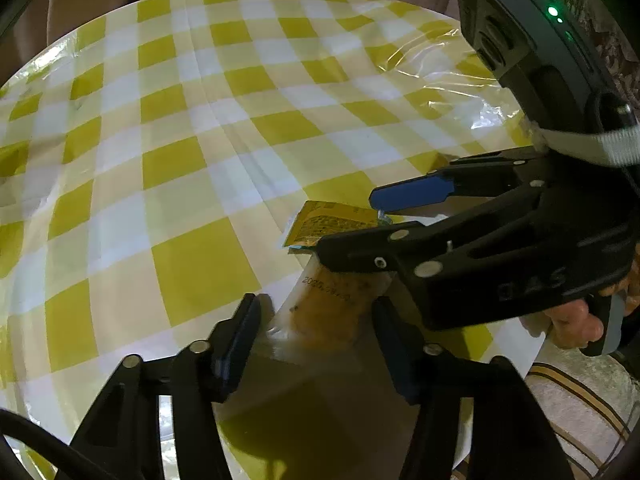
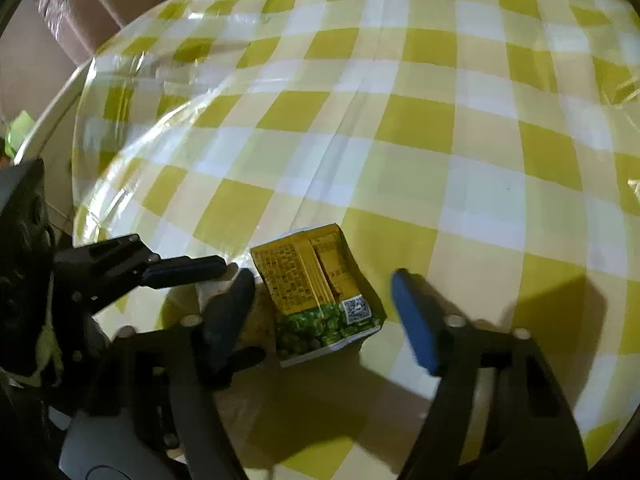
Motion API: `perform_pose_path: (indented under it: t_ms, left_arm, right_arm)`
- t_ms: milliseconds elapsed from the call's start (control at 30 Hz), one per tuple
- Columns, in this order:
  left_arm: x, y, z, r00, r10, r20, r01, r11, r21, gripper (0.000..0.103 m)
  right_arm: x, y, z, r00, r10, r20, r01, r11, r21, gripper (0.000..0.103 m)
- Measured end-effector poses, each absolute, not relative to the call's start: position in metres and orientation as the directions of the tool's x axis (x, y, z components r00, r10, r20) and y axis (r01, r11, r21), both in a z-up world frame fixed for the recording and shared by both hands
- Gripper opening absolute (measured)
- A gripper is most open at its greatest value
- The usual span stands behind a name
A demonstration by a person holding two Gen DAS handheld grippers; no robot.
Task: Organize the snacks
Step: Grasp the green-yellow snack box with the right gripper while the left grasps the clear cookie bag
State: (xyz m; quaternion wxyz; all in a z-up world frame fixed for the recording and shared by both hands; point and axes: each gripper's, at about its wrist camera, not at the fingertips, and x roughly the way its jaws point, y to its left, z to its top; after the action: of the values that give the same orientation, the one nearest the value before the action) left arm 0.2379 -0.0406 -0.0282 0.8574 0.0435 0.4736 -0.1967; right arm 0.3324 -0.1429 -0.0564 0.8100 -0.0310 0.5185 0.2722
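Observation:
A clear-wrapped orange snack bar (image 1: 328, 312) lies on the checked tablecloth between the fingers of my left gripper (image 1: 316, 340), which is open around it. A yellow and green snack packet (image 2: 320, 292) lies on the cloth between the fingers of my right gripper (image 2: 324, 312), which is open around it. In the left wrist view the packet (image 1: 328, 224) shows just beyond the bar, under the right gripper (image 1: 360, 224). In the right wrist view the left gripper (image 2: 224, 292) comes in from the left; the bar is hidden there.
The round table (image 1: 200, 120) has a yellow and white checked cloth under clear plastic. Its edge curves close at the left in the right wrist view (image 2: 80, 152). Brown cardboard boxes (image 2: 80, 8) stand beyond that edge. A striped floor mat (image 1: 580, 400) lies below the table.

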Motion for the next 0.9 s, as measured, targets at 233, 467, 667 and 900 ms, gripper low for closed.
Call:
perform_pose_path:
  t_ms: [233,467,667,900]
  left_arm:
    - [0.232,-0.041,-0.026,0.449,-0.285,-0.847,0.374,0.921,-0.111,0.049]
    - [0.219,-0.044,-0.026,0.425,-0.218,-0.878,0.318,0.945,-0.081,0.048]
    - [0.208,-0.049,-0.026,0.393,-0.159,-0.906,0.264,0.963,-0.054,0.048]
    - [0.192,-0.059,-0.019,0.39,-0.152,-0.908,0.242,0.969,-0.058,0.037]
  right_arm:
    - [0.321,-0.142,-0.055,0.319,0.406,-0.856,-0.466,0.854,0.231,0.049]
    - [0.299,-0.164,-0.053,0.391,0.271,-0.879,-0.373,0.921,0.118,0.046]
    - [0.28,-0.183,-0.054,0.406,0.19,-0.894,-0.318,0.946,0.057,0.046]
    - [0.258,-0.204,-0.043,0.437,0.147,-0.888,-0.274,0.961,0.024,0.046]
